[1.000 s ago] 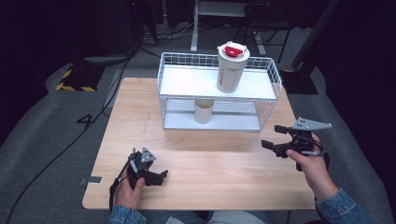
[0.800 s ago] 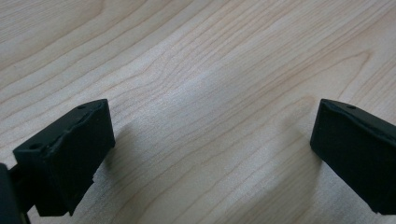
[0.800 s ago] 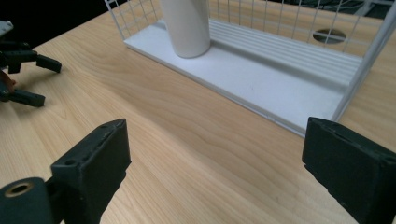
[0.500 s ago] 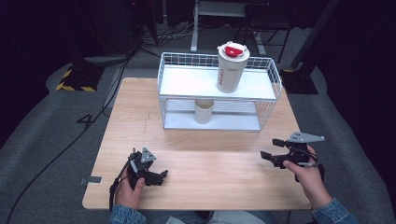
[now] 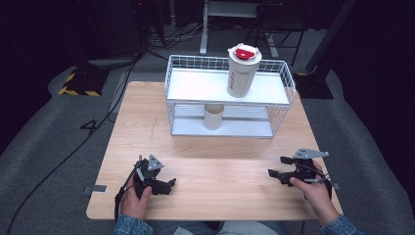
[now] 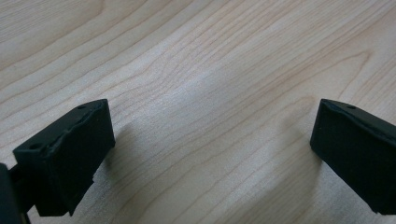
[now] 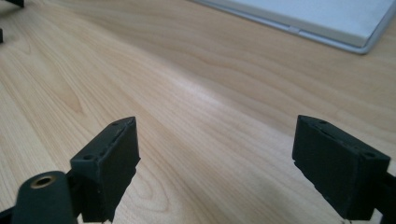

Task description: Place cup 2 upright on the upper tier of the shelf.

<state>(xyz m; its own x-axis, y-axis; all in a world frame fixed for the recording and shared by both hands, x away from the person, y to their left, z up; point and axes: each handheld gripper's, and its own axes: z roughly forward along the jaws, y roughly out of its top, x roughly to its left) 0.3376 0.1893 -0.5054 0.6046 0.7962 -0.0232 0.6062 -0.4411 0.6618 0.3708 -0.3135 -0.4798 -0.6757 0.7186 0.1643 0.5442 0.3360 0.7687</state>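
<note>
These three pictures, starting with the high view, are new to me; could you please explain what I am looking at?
No robot here: a person sits at a wooden table and holds a hand-operated two-jaw tool in each hand. The high view comes from a fixed camera above the person that looks forward and down, so the forearms enter from the bottom. The left tool sits at the left and the right tool at the right, both low over the near part of the table.

The other two pictures come from small cameras riding on each tool. They look along its two black jaws, with the wood grain close beneath. In both, the jaws stand apart with nothing between them, so nothing is held.

At the far side stands a white wire rack. A white tumbler with a red lid is on its upper shelf and a beige cup on the lower.
</note>
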